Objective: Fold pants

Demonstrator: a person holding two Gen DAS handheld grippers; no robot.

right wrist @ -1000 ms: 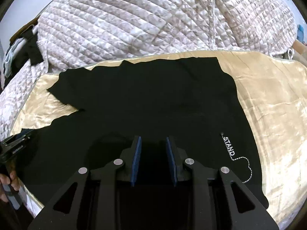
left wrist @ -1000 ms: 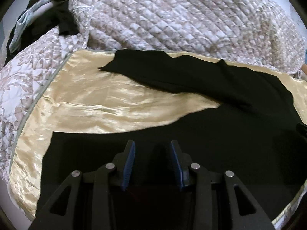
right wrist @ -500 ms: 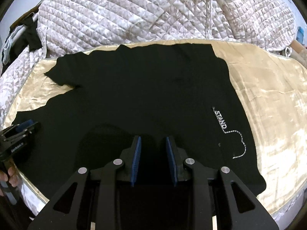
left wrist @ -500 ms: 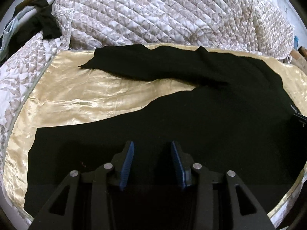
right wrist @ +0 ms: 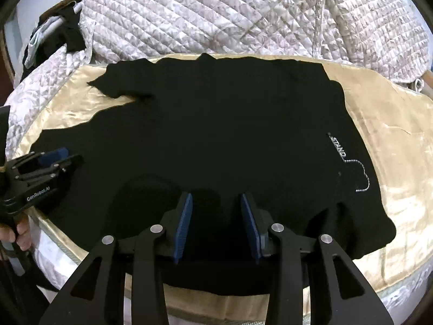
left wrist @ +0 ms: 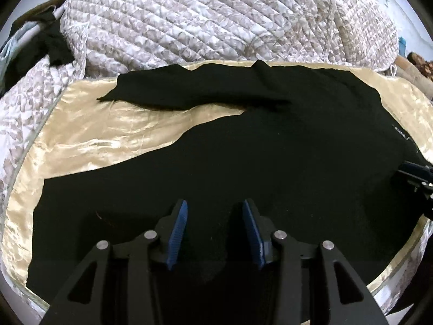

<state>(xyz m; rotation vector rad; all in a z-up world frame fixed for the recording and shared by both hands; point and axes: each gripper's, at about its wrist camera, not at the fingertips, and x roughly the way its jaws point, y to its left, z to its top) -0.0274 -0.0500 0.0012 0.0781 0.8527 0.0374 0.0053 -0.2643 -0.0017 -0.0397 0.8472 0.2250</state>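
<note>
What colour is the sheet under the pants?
Shiny pale gold sheet beneath the black pants; it shows best in the right wrist view.

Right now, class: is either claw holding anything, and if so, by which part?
Nothing is held. The left claw and right claw are both open above the black pants, gripping no fabric.

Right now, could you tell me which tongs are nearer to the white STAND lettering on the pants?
Right. The right tongs hover over the pants just left of the STAND lettering; the left tongs sit far off, over the pants' opposite end.
</note>
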